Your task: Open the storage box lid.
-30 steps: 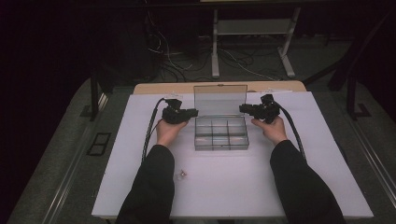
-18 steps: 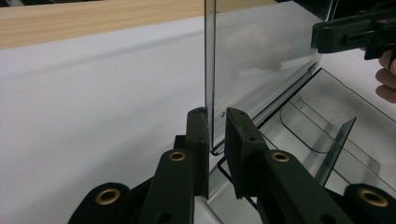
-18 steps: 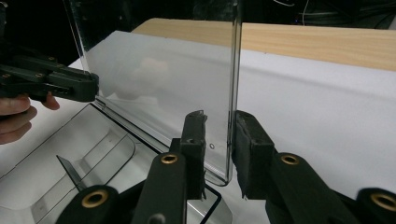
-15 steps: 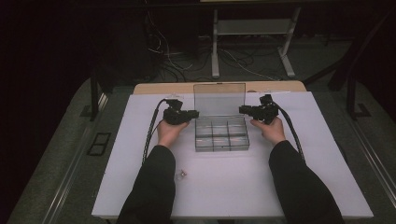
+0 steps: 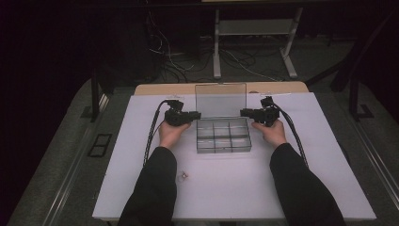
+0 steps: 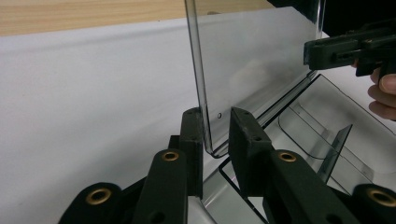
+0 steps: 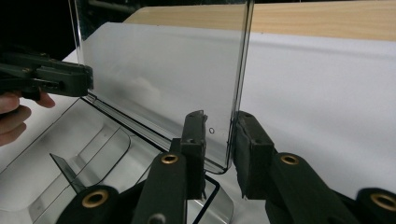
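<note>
A clear plastic compartment box (image 5: 223, 139) sits mid-table with its lid (image 5: 221, 99) standing upright at the back. My left gripper (image 5: 197, 114) holds the lid's left edge and my right gripper (image 5: 242, 112) holds its right edge. In the left gripper view the lid's corner rim (image 6: 205, 93) sits between the pads of the left gripper (image 6: 217, 130); these jaws have just been opening slightly, and the rim still touches both pads. In the right gripper view my right gripper (image 7: 219, 135) is shut on the lid's other edge (image 7: 238, 70). The box compartments look empty.
A small metal part (image 5: 182, 176) lies on the white tabletop (image 5: 117, 155) near my left sleeve. A wooden strip (image 5: 160, 88) runs along the table's far edge. Beyond it are a metal stand (image 5: 256, 28) and cables on the floor.
</note>
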Demonstrator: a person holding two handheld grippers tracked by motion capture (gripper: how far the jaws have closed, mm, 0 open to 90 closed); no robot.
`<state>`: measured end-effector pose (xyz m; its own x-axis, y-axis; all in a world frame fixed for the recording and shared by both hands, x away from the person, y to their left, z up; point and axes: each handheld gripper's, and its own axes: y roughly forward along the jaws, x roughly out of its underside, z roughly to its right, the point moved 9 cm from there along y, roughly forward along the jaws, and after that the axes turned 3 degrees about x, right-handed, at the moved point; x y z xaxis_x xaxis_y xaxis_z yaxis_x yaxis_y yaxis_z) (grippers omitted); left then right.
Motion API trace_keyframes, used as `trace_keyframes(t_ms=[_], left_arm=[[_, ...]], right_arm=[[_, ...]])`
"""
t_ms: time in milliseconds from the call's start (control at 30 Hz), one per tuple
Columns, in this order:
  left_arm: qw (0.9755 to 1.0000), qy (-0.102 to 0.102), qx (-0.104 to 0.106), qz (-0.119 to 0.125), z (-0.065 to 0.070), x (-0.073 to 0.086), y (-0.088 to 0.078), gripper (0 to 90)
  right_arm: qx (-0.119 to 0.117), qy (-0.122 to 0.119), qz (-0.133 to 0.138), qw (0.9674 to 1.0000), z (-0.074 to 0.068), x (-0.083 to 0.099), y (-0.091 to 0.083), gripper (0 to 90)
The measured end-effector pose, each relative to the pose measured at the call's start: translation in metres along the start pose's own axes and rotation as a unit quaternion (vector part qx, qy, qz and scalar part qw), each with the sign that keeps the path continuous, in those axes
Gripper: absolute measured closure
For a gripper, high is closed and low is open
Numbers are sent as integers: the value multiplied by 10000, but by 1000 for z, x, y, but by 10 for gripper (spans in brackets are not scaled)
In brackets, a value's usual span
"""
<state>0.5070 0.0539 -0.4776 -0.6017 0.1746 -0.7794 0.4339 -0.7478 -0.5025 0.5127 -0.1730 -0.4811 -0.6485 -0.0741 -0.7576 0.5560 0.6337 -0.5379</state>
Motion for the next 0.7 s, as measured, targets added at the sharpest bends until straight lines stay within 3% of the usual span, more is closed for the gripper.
trace_keyframes(t_ms=[433, 700], left_arm=[[9999, -137, 80, -31, 0, 3, 5, 662], [9997, -214, 82, -22, 0, 3, 5, 646]], right_arm=[[-60, 380, -89, 9992, 1, 4, 0, 739], [-9, 473, -72, 9989, 1, 5, 1, 720]])
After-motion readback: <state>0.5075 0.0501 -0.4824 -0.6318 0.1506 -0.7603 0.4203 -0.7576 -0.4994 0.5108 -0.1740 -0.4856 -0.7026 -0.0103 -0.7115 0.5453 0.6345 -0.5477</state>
